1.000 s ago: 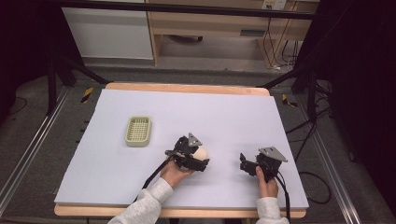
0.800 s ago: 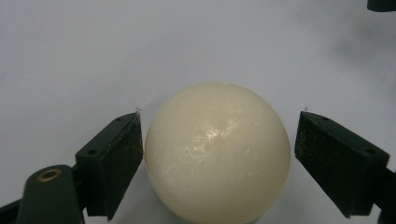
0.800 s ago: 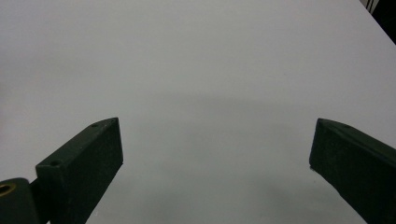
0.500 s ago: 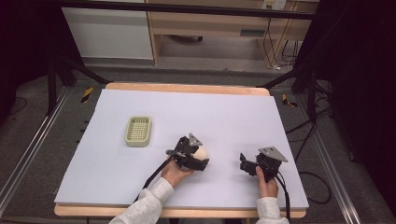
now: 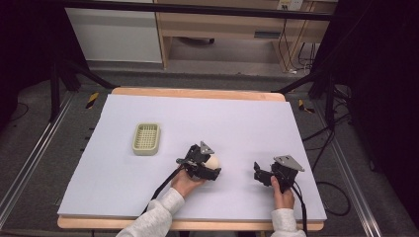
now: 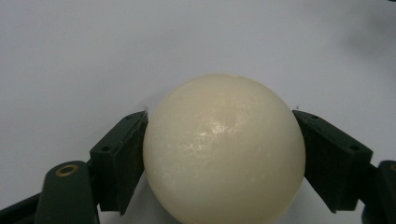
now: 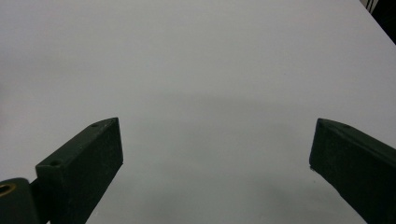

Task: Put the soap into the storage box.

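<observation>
So far the grasp looks done and the carrying looks left. Toward the left of the high view sits a small pale basket (image 5: 146, 138), with nothing to see inside it, well apart from the hands. Near the lower middle, the left gripper (image 5: 211, 167) has its jaws pressed against both sides of a cream ball (image 5: 213, 160); in the left gripper view the ball (image 6: 224, 149) sits squarely between them, low over the white table (image 5: 237, 123). Further right, the right gripper (image 5: 261, 173) rests idle, jaws wide apart over bare tabletop. My guess is that the ball is bound for the basket, so the move across and the release remain.
</observation>
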`<state>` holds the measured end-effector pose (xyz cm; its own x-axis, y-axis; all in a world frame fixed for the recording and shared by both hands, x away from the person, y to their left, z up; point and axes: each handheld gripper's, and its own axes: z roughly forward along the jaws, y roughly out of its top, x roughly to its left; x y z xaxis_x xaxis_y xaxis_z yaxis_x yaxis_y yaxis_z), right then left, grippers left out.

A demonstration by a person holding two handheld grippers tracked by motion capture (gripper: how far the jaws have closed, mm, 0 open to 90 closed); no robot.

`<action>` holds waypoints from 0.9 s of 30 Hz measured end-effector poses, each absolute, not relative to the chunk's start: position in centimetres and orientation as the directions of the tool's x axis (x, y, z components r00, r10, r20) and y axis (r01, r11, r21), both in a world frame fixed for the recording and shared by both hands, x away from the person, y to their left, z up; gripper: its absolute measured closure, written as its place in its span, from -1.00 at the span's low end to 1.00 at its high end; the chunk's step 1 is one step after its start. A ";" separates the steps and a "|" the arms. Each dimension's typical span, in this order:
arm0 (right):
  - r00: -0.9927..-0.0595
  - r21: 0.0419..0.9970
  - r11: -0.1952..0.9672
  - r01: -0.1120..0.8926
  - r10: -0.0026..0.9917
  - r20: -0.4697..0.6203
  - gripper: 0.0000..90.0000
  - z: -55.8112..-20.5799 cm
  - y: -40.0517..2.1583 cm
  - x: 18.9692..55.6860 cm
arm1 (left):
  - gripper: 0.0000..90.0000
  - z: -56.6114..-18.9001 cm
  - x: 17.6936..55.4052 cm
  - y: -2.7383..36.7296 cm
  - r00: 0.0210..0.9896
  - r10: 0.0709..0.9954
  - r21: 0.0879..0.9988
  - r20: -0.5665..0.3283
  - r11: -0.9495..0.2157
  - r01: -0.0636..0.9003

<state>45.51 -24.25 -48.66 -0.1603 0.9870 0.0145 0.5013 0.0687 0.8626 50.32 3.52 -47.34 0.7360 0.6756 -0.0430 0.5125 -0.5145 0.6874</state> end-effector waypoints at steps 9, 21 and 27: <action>-0.160 0.863 0.069 0.501 0.987 0.014 -0.93 -48.7 -24.3 45.5 | -0.51 -47.3 50.3 3.5 0.735 0.677 0.688 -0.041 -0.514 0.512; -0.161 0.863 0.069 0.501 0.987 0.015 -0.93 -48.7 -24.3 45.5 | -0.50 -47.2 50.2 3.6 0.734 0.678 0.685 -0.038 -0.517 0.513; -0.161 0.862 0.068 0.502 0.987 0.016 -0.93 -48.7 -24.3 45.5 | -0.50 -46.9 50.1 3.7 0.736 0.675 0.688 -0.044 -0.514 0.512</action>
